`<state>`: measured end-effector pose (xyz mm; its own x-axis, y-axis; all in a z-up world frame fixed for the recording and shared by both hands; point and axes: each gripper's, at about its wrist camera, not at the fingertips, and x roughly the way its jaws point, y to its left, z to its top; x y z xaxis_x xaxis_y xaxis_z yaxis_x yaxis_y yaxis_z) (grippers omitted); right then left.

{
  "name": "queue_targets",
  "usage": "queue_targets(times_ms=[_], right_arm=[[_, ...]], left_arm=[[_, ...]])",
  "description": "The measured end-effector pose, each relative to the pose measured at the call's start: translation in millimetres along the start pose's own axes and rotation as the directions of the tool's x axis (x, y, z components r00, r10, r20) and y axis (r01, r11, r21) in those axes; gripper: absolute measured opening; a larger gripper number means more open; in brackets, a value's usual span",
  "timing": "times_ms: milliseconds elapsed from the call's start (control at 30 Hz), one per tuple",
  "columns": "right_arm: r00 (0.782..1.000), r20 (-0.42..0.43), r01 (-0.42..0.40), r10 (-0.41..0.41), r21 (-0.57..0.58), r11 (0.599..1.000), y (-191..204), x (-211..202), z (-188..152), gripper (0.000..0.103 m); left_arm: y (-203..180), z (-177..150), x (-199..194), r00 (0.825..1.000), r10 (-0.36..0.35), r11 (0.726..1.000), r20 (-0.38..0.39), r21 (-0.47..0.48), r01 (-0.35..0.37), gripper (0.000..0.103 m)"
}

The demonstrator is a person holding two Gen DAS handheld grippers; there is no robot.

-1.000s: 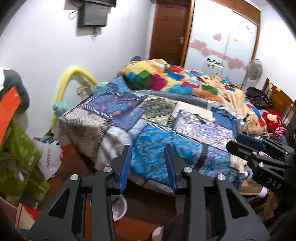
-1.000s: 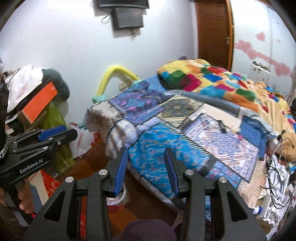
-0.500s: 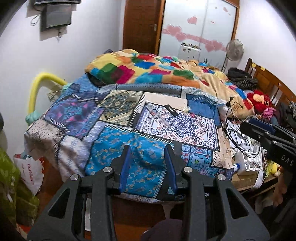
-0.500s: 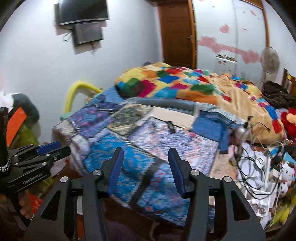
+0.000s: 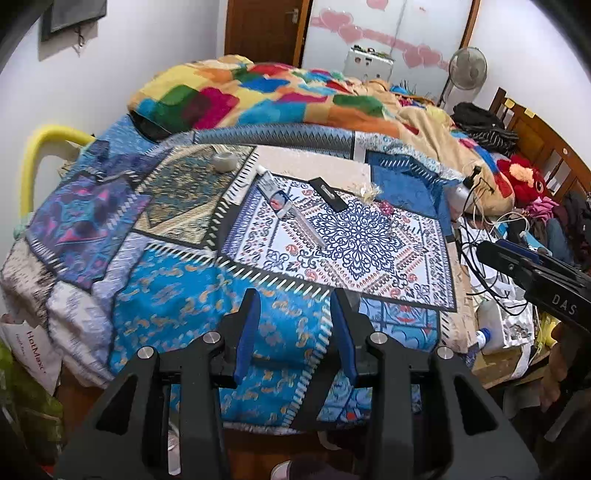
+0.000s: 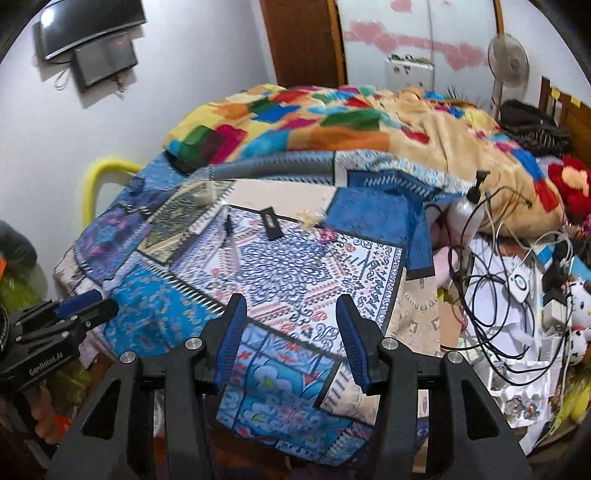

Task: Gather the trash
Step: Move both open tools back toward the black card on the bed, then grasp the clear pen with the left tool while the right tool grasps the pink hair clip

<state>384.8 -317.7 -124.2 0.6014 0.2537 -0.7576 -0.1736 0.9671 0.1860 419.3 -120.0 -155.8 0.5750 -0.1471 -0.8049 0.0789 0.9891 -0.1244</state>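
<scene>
Both grippers, left (image 5: 293, 332) opening and right (image 6: 290, 339) spread, both empty, have swung over the bed (image 5: 184, 302); its wrappers (image 5: 369, 192) now lie ahead.

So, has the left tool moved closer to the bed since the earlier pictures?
Yes. The left tool has come forward over the foot of the patchwork bed: the quilt edge, earlier beyond its fingertips with floor showing between, now lies under them.

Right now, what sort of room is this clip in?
A lived-in, cluttered bedroom, most likely. A bed under a patchwork quilt and a colourful blanket fills the view, with a sliding wardrobe decorated with pink hearts behind and stuffed toys alongside.
</scene>
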Motion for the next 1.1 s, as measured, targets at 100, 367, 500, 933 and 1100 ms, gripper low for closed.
queue_targets(times_ms=[100,367,500,933,1100], right_arm=[[1.0,-0.027,0.006,-0.005,0.017,1.0,-8.7,24.0,5.4,0.047],[0.996,-0.089,0.009,0.0,0.096,0.995,-39.0,91.6,15.9,0.047],[0.996,-0.094,0.012,-0.006,0.073,0.997,-45.8,119.7,26.8,0.047],[0.997,-0.039,0.07,-0.074,-0.098,0.993,-37.9,171.6,47.9,0.032],[0.996,-0.034,0.084,-0.088,-0.109,0.99,-40.2,171.9,49.0,0.019]], left_arm=[[-2.7,8.9,25.0,1.0,-0.024,1.0,-0.015,0.005,0.024,0.039],[-0.7,27.4,94.7,0.996,-0.056,0.998,-0.071,-0.023,0.054,0.039],[-3.6,37.5,119.1,0.996,-0.05,0.999,-0.071,-0.024,0.049,0.039],[-9.2,63.9,170.8,0.997,-0.018,0.999,-0.078,-0.038,0.015,0.031],[-11.1,65.9,174.4,0.998,0.037,0.997,-0.045,-0.061,-0.04,0.014]])
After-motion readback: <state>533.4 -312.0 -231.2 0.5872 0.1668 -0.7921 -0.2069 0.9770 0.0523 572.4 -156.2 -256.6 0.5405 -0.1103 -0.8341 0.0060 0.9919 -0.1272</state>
